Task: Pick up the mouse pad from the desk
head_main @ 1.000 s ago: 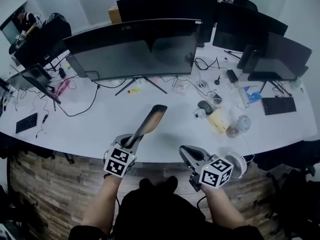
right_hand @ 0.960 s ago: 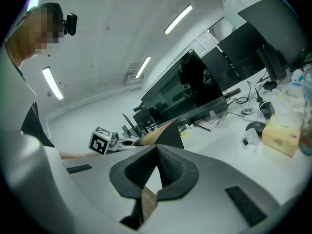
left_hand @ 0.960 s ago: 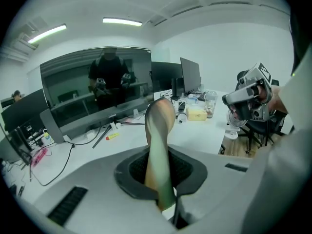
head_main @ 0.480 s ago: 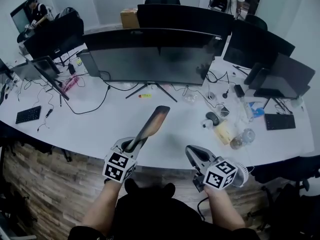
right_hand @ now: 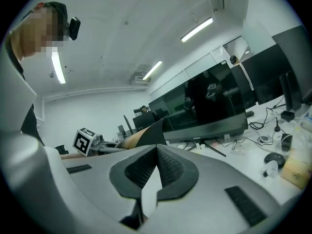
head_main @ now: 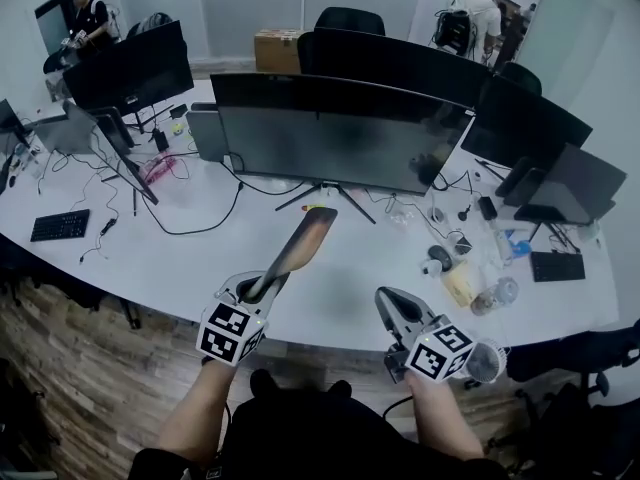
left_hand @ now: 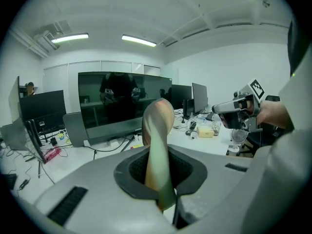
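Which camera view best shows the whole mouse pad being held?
The head view: the mouse pad shows full length, sticking up from the left gripper above the desk. The left gripper view shows it edge-on, clamped between the jaws. The right gripper view catches only part of it, off to the side.

- Dark clothing [head_main: 300,430] is worn.
- Grey shells and black ribbed pads [left_hand: 135,172] are seen on the left tongs [head_main: 262,286] and the right tongs [head_main: 386,299].
- A cube [head_main: 230,331] with black-and-white square markers is borne by each.

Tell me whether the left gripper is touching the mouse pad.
Touching. The left gripper view shows the left gripper clamped on the mouse pad, whose near end sits between its jaws.
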The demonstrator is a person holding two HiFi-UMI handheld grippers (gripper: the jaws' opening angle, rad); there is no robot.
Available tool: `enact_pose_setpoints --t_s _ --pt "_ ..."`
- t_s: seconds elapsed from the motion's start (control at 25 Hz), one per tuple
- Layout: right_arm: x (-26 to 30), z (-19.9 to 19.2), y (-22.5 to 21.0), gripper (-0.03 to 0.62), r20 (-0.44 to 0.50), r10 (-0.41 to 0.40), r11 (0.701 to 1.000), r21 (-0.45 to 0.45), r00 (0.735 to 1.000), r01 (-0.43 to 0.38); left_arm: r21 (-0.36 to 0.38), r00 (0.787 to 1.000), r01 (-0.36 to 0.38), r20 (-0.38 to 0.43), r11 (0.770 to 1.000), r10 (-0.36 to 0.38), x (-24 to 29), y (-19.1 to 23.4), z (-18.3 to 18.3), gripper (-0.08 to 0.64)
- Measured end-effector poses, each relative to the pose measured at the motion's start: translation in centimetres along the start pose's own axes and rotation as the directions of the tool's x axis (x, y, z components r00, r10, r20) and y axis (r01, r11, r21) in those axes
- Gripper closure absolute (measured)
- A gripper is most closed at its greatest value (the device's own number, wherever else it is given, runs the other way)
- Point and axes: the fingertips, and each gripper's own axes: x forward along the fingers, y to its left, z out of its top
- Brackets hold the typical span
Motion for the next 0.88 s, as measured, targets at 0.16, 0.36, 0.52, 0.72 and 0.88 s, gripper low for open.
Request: enact_pose_setpoints --t_s 0.16,0.36,0.52,0.72,0.88 --pt "1.3 1.6 1.3 0.588 0.035 -0.009 0.999 -0.040 0.999 0.010 -0.005 1.000 -0.004 0.020 1.000 0.004 -1.9 2.4 0.7 0.526" --pt "1.9 2.8 2.5 0.588 0.049 -0.014 0.997 -0.077 0.999 0.018 0.000 0.999 -0.010 0.048 1.000 0.010 -3.7 4.4 1.1 0.526" --pt "2.3 4.2 3.3 0.588 0.085 -0.004 0.996 -0.092 0.996 0.011 -0.007 0.997 -0.020 0.071 1.000 0.021 -4.4 5.2 1.6 0.526" --pt "3.0 6.0 3.9 0.588 0.137 0.011 0.995 -0.100 0.990 0.002 -0.011 0.996 -0.026 0.084 1.000 0.027 -4.8 5.5 1.9 0.526" --pt "2.7 7.2 4.3 0.588 0.161 0.014 0.991 -0.132 0.987 0.007 -0.019 0.994 -0.034 0.103 0.999 0.036 -5.0 5.6 2.6 0.526"
